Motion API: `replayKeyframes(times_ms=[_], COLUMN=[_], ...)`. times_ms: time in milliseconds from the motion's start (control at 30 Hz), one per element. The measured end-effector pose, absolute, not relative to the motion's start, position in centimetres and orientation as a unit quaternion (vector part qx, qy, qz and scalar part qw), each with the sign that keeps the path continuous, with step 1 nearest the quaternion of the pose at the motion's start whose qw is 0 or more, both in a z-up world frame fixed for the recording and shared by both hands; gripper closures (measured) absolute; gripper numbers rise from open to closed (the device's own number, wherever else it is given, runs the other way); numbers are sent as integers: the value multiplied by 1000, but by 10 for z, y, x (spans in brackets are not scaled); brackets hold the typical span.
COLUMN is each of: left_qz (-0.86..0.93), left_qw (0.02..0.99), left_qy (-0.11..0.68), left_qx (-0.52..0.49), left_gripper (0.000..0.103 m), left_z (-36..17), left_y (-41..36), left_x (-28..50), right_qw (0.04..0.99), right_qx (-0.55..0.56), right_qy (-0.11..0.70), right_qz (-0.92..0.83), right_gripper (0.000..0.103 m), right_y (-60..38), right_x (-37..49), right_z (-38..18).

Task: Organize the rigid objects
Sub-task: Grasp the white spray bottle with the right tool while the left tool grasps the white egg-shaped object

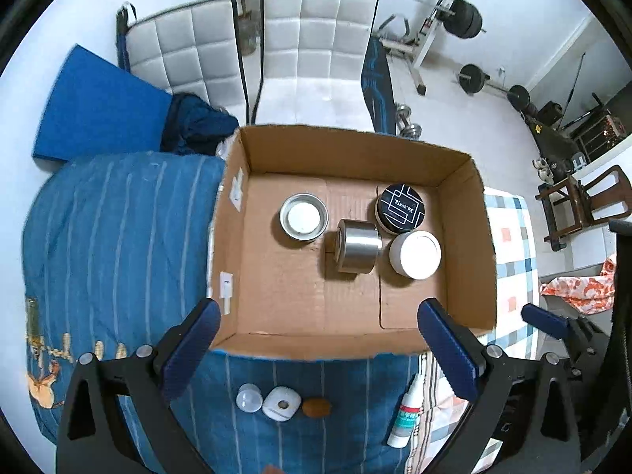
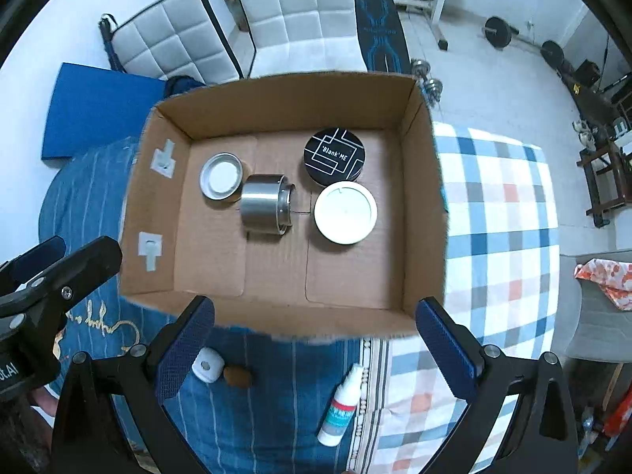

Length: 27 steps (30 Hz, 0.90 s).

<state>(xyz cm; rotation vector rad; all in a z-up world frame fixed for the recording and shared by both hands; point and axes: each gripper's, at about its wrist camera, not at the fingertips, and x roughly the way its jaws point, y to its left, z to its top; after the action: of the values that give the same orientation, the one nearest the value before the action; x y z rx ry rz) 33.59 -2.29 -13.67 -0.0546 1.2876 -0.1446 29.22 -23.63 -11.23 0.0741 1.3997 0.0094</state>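
Note:
An open cardboard box (image 1: 466, 237) (image 2: 418, 213) sits on the bed. Inside lie a metal lid (image 1: 304, 217) (image 2: 221, 175), a steel cylinder on its side (image 1: 357, 245) (image 2: 266, 203), a black round tin (image 1: 399, 208) (image 2: 334, 155) and a white round jar (image 1: 414, 254) (image 2: 345, 212). In front of the box lie a clear cap (image 1: 249, 397), a white square piece (image 1: 281, 403) (image 2: 207, 364), a brown disc (image 1: 316, 407) (image 2: 236, 377) and a small white bottle (image 1: 405, 414) (image 2: 341, 409). My left gripper (image 1: 320, 339) and my right gripper (image 2: 314, 335) are open and empty above the box's near edge.
The bed has a blue striped cover (image 1: 118, 237) and a checked sheet (image 2: 505, 217). The left gripper's arm shows at the right view's left edge (image 2: 47, 276). White chairs (image 1: 316, 51), a blue mat (image 1: 94, 106) and gym weights (image 1: 466, 19) stand on the floor beyond.

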Motion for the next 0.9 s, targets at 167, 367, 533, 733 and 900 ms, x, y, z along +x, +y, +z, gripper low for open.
replayKeyframes(times_ms=[167, 367, 533, 733, 900], left_qz=[-65, -65, -41, -8, -7], left_qw=[814, 818, 807, 749, 707], left_qy=[576, 571, 589, 663, 707], left_qx=[-20, -25, -13, 20, 28], left_gripper=[1, 1, 1, 1, 9], left_z=[-117, -110, -131, -222, -290], left_y=[-20, -17, -7, 5, 2], left_x=[308, 287, 267, 231, 219], right_qw=[788, 797, 785, 723, 657], right_qx=[35, 40, 56, 90, 154], right_qy=[615, 603, 617, 684, 736], right_qz=[1, 0, -3, -27, -43], right_gripper=[0, 0, 0, 0, 5], right_y=[-239, -243, -253, -281, -299], right_x=[263, 240, 222, 184, 155], right_z=[-84, -71, -86, -165, -246])
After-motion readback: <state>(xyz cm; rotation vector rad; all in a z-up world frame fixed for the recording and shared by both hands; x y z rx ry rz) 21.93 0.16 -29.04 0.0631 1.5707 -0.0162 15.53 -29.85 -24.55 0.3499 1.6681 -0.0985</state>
